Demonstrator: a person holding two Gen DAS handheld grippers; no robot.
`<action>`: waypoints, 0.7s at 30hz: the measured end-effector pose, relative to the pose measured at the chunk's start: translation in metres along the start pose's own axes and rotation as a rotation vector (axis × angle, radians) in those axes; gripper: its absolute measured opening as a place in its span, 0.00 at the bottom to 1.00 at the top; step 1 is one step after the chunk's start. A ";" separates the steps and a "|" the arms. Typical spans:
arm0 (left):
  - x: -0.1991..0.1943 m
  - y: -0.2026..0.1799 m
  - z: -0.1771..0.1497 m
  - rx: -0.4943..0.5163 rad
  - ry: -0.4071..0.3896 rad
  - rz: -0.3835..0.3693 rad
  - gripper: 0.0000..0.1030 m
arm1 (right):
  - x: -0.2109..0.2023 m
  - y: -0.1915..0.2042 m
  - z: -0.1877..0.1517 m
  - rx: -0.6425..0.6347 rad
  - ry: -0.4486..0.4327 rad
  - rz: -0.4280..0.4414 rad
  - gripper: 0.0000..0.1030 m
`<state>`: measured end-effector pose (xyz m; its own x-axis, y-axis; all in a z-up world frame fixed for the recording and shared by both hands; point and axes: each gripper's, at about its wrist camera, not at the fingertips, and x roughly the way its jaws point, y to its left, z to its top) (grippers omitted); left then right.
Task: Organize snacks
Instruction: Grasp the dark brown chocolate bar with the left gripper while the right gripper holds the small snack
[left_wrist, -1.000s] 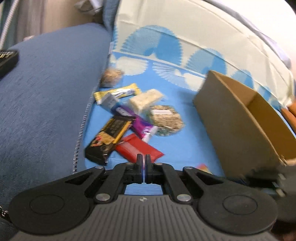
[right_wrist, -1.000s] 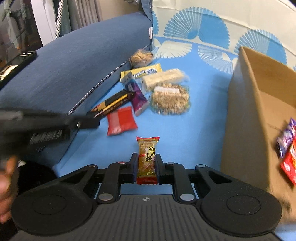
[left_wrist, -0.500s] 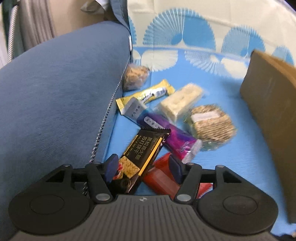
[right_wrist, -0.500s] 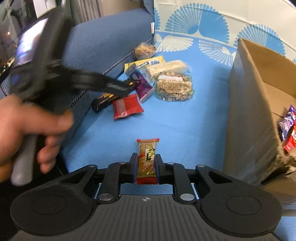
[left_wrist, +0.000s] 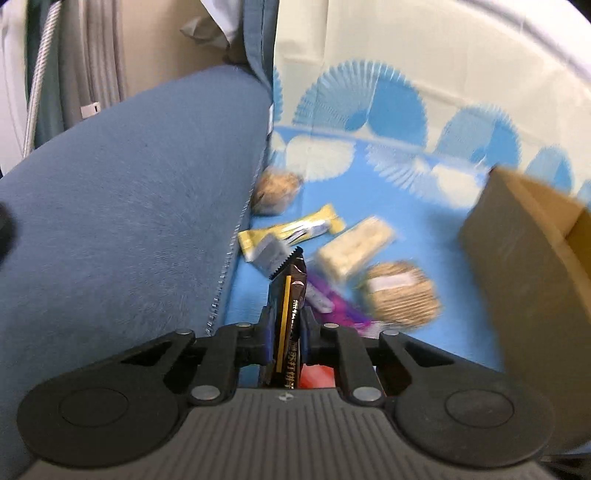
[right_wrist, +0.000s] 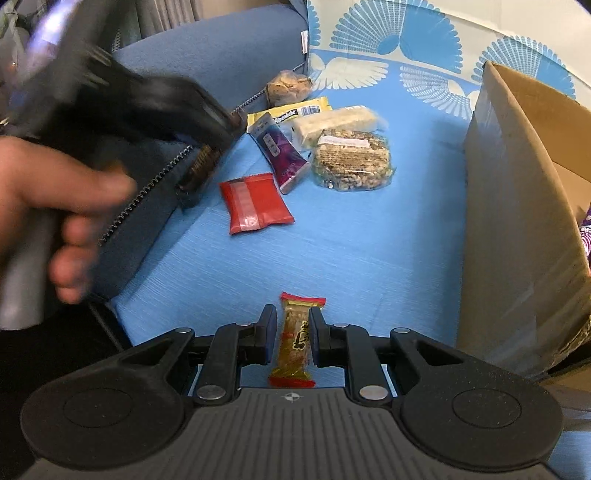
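My left gripper (left_wrist: 286, 321) has a black and gold snack bar (left_wrist: 291, 291) standing on edge between its pads, and its jaws are closing on it. In the right wrist view the same bar (right_wrist: 197, 168) hangs from that blurred gripper, above the sofa seam, with a person's hand (right_wrist: 62, 206) on the handle. My right gripper (right_wrist: 293, 325) is shut on a small golden bar with red ends (right_wrist: 295, 336), low over the blue cover. An open cardboard box (right_wrist: 517, 184) stands to the right.
Loose snacks lie on the blue cover: a red packet (right_wrist: 255, 203), a purple wrapper (right_wrist: 280, 151), a yellow bar (right_wrist: 291, 110), a white bar (right_wrist: 336, 122), a round grain cake (right_wrist: 351, 158) and a cookie bag (right_wrist: 288, 86). The blue sofa arm (left_wrist: 129, 203) rises at the left.
My left gripper opened over the pile, came down around the black bar, closed on it and lifted it off the cover. The right gripper kept still with its golden bar.
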<state>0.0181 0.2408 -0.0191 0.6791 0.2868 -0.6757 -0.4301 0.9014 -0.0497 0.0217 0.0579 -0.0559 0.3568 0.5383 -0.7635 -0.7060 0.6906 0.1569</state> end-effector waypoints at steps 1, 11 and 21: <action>-0.011 0.002 -0.001 -0.027 -0.006 -0.042 0.14 | 0.000 0.000 -0.001 -0.002 0.002 -0.006 0.19; -0.027 0.018 -0.036 -0.157 0.166 -0.342 0.15 | 0.001 0.001 -0.006 -0.021 0.001 -0.031 0.19; -0.027 0.012 -0.052 -0.061 0.129 -0.133 0.47 | 0.000 0.002 -0.007 -0.021 -0.002 -0.030 0.19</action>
<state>-0.0364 0.2265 -0.0398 0.6522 0.1185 -0.7487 -0.3793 0.9062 -0.1870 0.0166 0.0559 -0.0601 0.3792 0.5188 -0.7662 -0.7077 0.6961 0.1211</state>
